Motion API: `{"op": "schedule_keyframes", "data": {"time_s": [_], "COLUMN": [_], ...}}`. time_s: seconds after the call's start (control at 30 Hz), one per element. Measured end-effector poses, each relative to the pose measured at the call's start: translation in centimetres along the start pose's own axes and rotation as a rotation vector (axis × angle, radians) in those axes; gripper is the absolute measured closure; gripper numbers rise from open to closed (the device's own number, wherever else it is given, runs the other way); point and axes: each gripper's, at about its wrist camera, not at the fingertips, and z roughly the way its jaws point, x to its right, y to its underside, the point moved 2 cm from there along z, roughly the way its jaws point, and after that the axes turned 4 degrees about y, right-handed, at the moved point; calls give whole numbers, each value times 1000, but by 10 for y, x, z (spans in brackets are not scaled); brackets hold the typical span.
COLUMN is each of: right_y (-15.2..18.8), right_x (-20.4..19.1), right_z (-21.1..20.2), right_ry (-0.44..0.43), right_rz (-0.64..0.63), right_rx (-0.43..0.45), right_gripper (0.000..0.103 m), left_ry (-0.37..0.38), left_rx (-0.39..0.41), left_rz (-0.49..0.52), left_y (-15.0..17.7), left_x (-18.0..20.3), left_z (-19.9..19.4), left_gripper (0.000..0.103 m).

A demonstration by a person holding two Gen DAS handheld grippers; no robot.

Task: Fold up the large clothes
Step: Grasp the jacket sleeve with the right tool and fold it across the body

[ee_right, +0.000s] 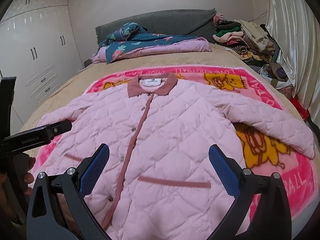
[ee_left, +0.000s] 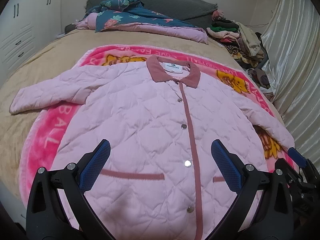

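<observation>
A pink quilted jacket with a darker pink collar lies flat, front up and buttoned, on a pink cartoon blanket on the bed. Both sleeves spread out to the sides. My left gripper is open and empty, above the jacket's lower front near the left pocket trim. My right gripper is open and empty, above the lower front near the right pocket trim. The jacket also shows in the right wrist view. The right gripper's body shows at the right edge of the left wrist view.
A tan bedspread covers the bed. A folded floral quilt lies at the head by a grey headboard. A heap of clothes sits at the far right by a shiny curtain. White wardrobes stand left.
</observation>
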Motion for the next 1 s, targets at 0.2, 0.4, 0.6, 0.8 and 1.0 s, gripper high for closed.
{"op": "schedule_keyframes", "data": {"time_s": [0.2,0.4,0.6,0.8,1.0], "right_y": [-20,-40,-53,-60,-62], "right_x": [15,35,65,103,142], "right_z": [8,12,16,24,35], "right_ry": [16,40,67,125,180], "right_rz": [36,87,151,215,283], "right_rx": [25,59,85,93,93], "right_gripper": [4,4,4,4,4], "left_ry": [6,4,24,61,59], "left_rx": [2,27,23,20,-16], "left_rz": [-7,3,18,34,74], "left_y": [-19,-40,-56,-66,-72], "left_x": [4,16,32,50,72], "left_z": [11,20,35,53,74], "left_gripper": [8,8,8,8,8]}}
